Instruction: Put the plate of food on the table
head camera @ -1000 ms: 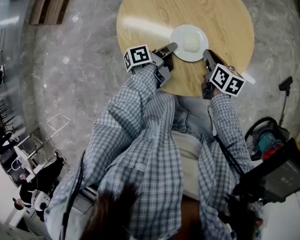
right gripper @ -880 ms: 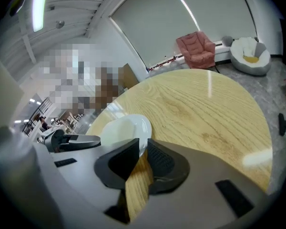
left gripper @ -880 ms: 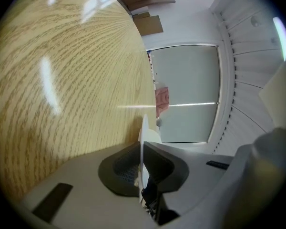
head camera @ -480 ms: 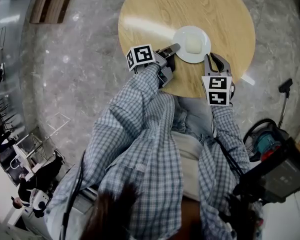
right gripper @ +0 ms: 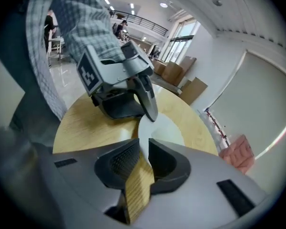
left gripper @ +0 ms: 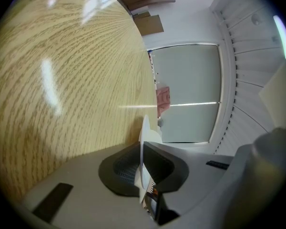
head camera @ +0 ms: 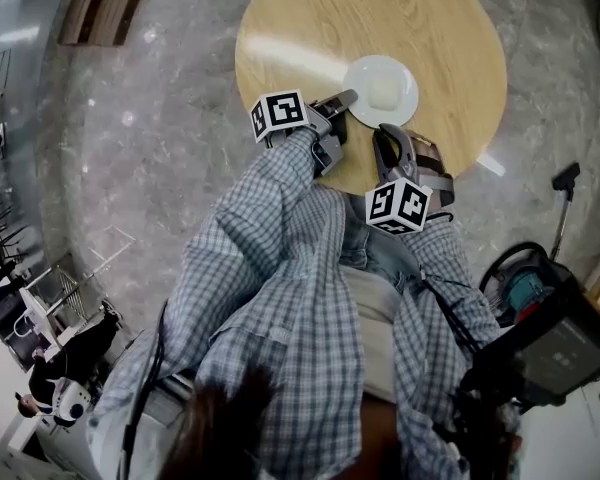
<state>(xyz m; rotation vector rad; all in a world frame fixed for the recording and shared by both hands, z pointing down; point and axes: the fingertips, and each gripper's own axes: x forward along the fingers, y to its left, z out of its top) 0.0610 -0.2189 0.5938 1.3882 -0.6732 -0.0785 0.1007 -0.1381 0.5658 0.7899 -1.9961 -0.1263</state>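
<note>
Round wooden table (head camera: 320, 18) on a grey stone floor (head camera: 150, 118). Plate (head camera: 365, 70) sits flat on the tabletop, on the near-right part, inside the edge. A pale block of food (head camera: 383, 90) lies at the plate's middle.

Left gripper (head camera: 346, 96): reaches in from the near-left, tips at the plate's left rim. In the left gripper view the jaws are clenched on that rim; the thin white edge of the plate (left gripper: 144, 130) runs between the pads (left gripper: 128, 168), with the tabletop (left gripper: 62, 80) filling the left of the view.

Right gripper (head camera: 388, 131): just beside the plate's near rim, over the table's near edge, marker cube toward the person. In the right gripper view its jaws stand a narrow gap apart and grip nothing; wood grain shows through the gap (right gripper: 144, 149), and the plate (right gripper: 169, 128) lies just past the tips. Whether the tips touch the rim is not clear.

The same view shows the left gripper (right gripper: 151, 112) across the plate, its tips down on the far rim, over the table (right gripper: 86, 123).

Checked sleeves (head camera: 270, 218) cover both arms.
</note>
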